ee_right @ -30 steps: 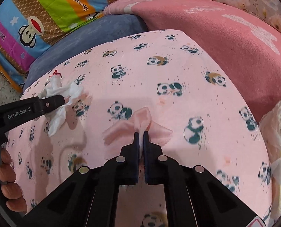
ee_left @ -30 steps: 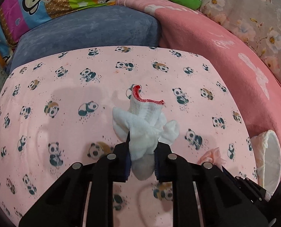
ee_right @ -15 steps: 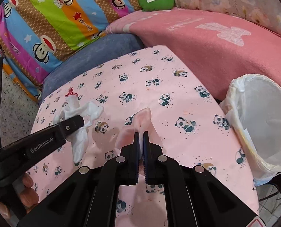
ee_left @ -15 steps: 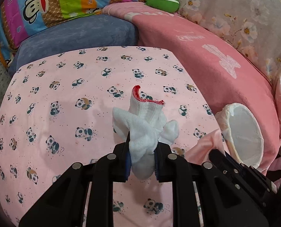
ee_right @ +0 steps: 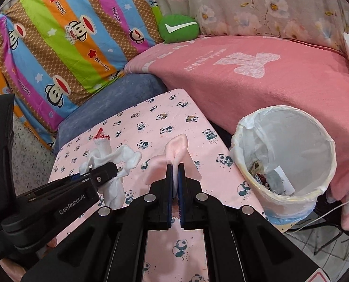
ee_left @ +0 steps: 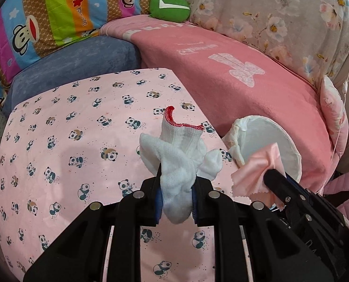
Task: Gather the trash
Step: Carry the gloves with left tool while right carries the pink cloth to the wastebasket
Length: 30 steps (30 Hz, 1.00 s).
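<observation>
My left gripper (ee_left: 176, 183) is shut on a white knit glove with a red cuff (ee_left: 179, 150) and holds it above the panda-print table (ee_left: 68, 141). It also shows in the right wrist view (ee_right: 108, 159). My right gripper (ee_right: 175, 171) is shut on a pale pink cloth (ee_right: 174, 152), also seen in the left wrist view (ee_left: 259, 166). A white bin with a plastic liner (ee_right: 285, 162) stands off the table's right edge, with some trash inside. Both grippers are left of the bin.
A pink blanket (ee_right: 256, 77) covers the sofa behind the bin. A blue cushion (ee_right: 113, 96), a striped monkey-print pillow (ee_right: 68, 35) and a green pillow (ee_right: 178, 28) lie at the back. White cables (ee_right: 320, 218) run on the floor by the bin.
Both grippers have risen and moved right with their loads. The bin has come into fuller view, and the pink cloth is now off the table.
</observation>
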Available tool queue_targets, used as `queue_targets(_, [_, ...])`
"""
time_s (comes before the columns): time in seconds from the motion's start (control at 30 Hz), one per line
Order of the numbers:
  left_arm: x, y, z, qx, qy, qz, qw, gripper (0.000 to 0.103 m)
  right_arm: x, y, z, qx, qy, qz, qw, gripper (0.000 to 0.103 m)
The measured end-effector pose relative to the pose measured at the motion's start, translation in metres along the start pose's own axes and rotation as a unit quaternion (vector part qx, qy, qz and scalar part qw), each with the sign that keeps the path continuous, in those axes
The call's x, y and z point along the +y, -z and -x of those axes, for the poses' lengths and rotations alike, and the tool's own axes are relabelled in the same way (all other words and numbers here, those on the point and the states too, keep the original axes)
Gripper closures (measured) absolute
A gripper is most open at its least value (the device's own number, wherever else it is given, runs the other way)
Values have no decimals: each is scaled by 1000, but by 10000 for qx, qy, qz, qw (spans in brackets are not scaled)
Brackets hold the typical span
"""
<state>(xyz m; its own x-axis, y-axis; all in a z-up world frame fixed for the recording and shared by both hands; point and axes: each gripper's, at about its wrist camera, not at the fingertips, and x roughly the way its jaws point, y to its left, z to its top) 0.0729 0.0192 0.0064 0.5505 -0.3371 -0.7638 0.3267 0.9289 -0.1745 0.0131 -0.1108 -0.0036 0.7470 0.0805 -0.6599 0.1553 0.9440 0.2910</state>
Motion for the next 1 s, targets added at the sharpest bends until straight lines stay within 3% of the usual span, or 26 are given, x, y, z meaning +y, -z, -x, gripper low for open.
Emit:
queue_targets(0.53, [-73, 0, 0, -8, 359, -681, 9970, 85, -74, 0, 43, -331, 299, -598, 9972, 97])
queue_targets(1.0, [-148, -12, -27, 151, 937, -1316, 9868, 84, -151, 1, 57, -518, 663, -1170, 9896, 97])
